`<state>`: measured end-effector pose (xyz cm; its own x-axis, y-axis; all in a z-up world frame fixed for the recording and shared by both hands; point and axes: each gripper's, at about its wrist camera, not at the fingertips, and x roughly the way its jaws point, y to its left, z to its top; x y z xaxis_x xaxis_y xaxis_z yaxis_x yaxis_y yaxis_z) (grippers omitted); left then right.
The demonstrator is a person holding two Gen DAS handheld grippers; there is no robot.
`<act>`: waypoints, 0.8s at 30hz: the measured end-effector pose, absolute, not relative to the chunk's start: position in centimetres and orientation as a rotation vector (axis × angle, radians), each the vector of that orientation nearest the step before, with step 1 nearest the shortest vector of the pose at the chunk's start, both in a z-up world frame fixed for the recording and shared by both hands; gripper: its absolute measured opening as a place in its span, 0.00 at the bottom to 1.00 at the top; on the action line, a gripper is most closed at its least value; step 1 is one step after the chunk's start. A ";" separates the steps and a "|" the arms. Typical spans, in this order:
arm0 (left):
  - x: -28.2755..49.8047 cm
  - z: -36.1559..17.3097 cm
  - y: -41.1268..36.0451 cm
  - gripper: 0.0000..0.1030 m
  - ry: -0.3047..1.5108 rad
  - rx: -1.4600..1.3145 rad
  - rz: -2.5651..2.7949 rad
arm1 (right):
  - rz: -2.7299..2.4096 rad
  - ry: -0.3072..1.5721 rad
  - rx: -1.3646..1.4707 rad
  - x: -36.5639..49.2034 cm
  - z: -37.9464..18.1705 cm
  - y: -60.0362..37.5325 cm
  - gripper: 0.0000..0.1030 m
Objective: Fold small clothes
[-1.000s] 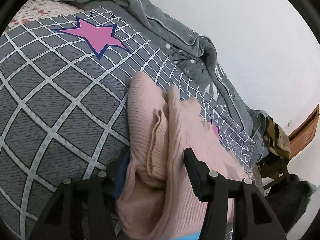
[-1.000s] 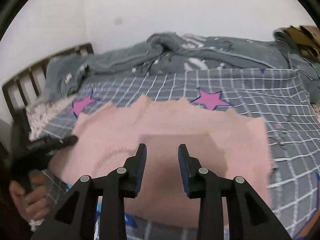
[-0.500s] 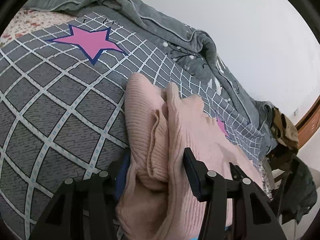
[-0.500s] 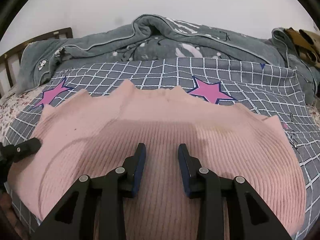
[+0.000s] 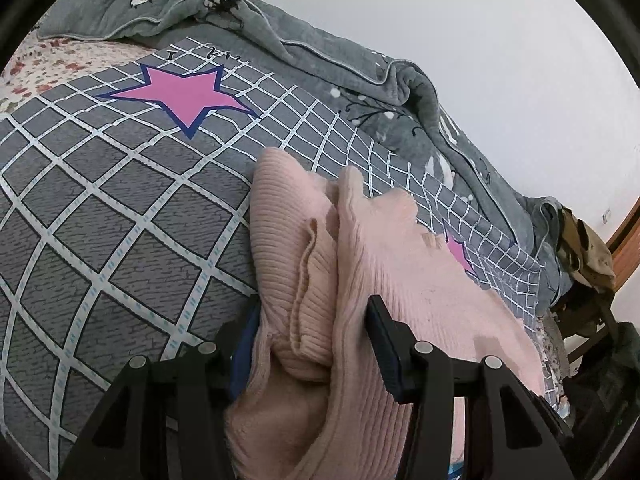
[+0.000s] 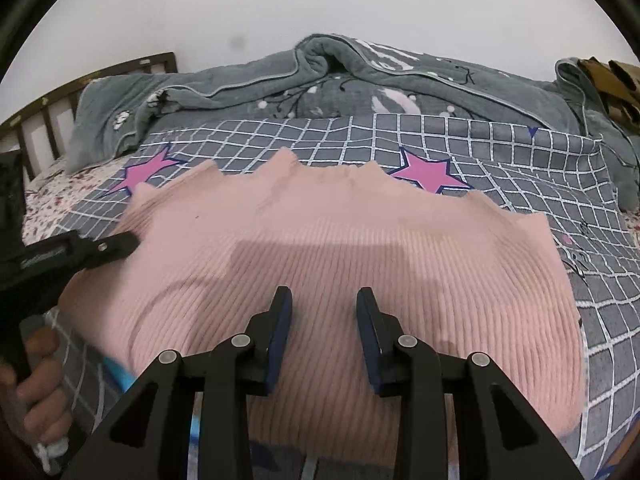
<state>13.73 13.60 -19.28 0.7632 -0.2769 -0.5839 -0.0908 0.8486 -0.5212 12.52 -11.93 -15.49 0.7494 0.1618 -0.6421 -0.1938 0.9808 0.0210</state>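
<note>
Right wrist view: the pink ribbed sweater [image 6: 340, 264] was seen spread flat on the grey checked bedspread [image 6: 520, 152], which bore pink stars. The right gripper [image 6: 324, 308] was held over the near part of the sweater, jaws parted, nothing between them. At the left edge the left gripper [image 6: 116, 246] was seen at the sweater's side, held by a hand [image 6: 36, 392]. Left wrist view: a bunched fold of the sweater [image 5: 316, 280] was clamped between the left gripper's [image 5: 314, 316] jaws. A rumpled grey blanket [image 6: 320, 80] lay along the wall side of the bed. A wooden headboard [image 6: 80, 92] was noted at left.
</note>
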 end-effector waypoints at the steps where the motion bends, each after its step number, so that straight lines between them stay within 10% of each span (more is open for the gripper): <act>1: 13.7 -19.3 13.6 0.47 0.704 -0.555 -0.102 | 0.198 0.692 -0.060 12.0 -15.6 -11.9 0.32; 24: 14.5 -10.3 8.8 0.22 0.750 -0.460 -0.065 | 0.326 0.623 0.067 8.1 -12.8 -20.7 0.33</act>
<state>14.49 8.78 -10.30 0.7342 -0.2190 -0.6426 -0.1046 0.8988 -0.4258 8.08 -20.67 -12.82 0.7632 0.3193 -0.5618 -0.2793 0.9470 0.1588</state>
